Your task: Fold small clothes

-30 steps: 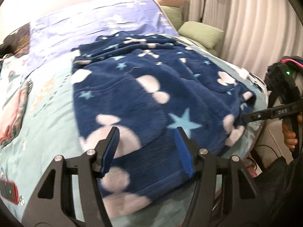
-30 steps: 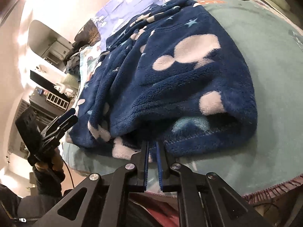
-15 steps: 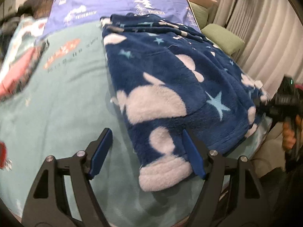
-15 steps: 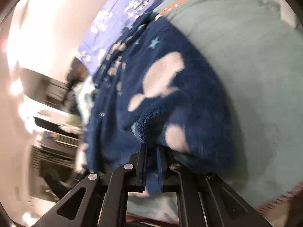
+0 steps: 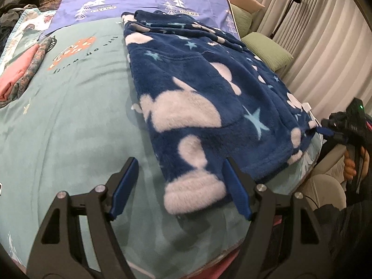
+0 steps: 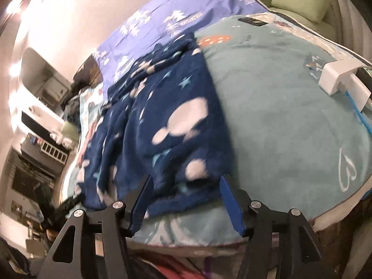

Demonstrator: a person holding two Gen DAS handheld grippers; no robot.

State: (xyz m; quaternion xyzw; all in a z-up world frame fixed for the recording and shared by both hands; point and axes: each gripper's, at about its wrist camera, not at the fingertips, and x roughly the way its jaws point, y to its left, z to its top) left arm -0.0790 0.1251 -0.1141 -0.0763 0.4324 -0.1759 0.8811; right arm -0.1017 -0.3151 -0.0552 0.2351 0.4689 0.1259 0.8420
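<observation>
Pale teal bedspread [image 5: 76, 121] covers the bed, and a navy fleece garment with white blobs and stars [image 5: 204, 97] lies spread across it. Left tool [image 5: 179, 186] stands spread over its white cuff. Right tool [image 6: 183, 200] has just been opening, hem between the fingers, unpinched.

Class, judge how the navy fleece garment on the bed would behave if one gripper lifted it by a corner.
The navy fleece garment would probably droop: it already lies in soft folds. Its thick pile suggests a secure, non-slippery grip. It looks bulky, perhaps moderately heavy.
</observation>
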